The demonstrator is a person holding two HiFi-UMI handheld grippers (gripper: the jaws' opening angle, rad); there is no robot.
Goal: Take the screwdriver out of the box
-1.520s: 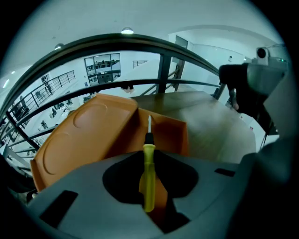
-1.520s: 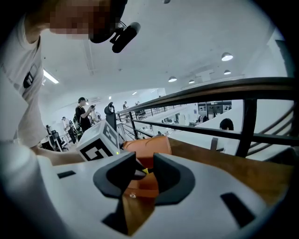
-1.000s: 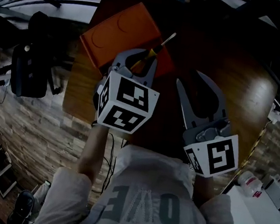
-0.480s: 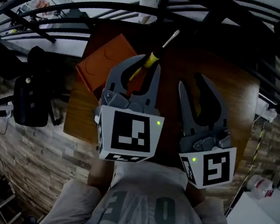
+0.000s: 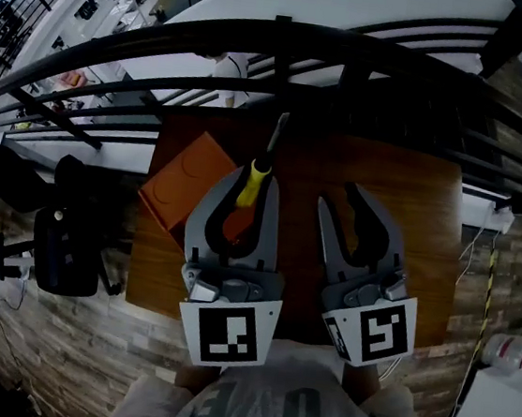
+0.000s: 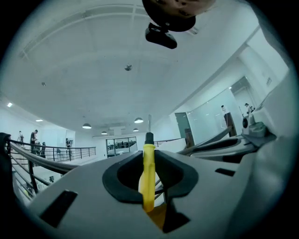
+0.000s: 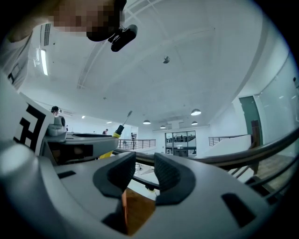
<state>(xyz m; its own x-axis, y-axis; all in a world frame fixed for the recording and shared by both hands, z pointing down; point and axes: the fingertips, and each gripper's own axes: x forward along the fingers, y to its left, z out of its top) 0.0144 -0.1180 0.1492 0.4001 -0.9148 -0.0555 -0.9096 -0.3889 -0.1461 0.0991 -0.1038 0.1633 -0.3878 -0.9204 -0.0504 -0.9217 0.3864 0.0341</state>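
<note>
The left gripper (image 5: 257, 182) has its fingers (image 5: 201, 222) closed tight on the screwdriver (image 5: 252, 185), clamping the yellow handle right at the fingertips. In the left gripper view the handle (image 6: 148, 173) stands upright in the seam where the two fingers (image 6: 93, 186) meet. Its black collar and thin metal shaft stick out past the tips, and its orange end lies back in the hollow between them. From the head view the shaft points away from the person, beyond the fingertips and toward a dark railing (image 5: 291, 41) at the far side of the desk (image 5: 413, 203). The orange box (image 5: 180, 188) lies on the desk to the left of the left fingers, partly hidden by the outer one, and the screwdriver is out of it, carried only by the fingers. The right gripper (image 5: 340, 198) sits just to the right of the left one, pointing the same way. Its fingers (image 7: 196, 196) stand a narrow gap apart with nothing between them; through the gap in the right gripper view (image 7: 145, 163) only the brown desk shows. That same view catches the screwdriver (image 7: 119, 127) off to the left of its fingers, jutting from the left gripper (image 7: 79, 140). Behind both grippers a pale shirt (image 5: 265, 406) shows.
</note>
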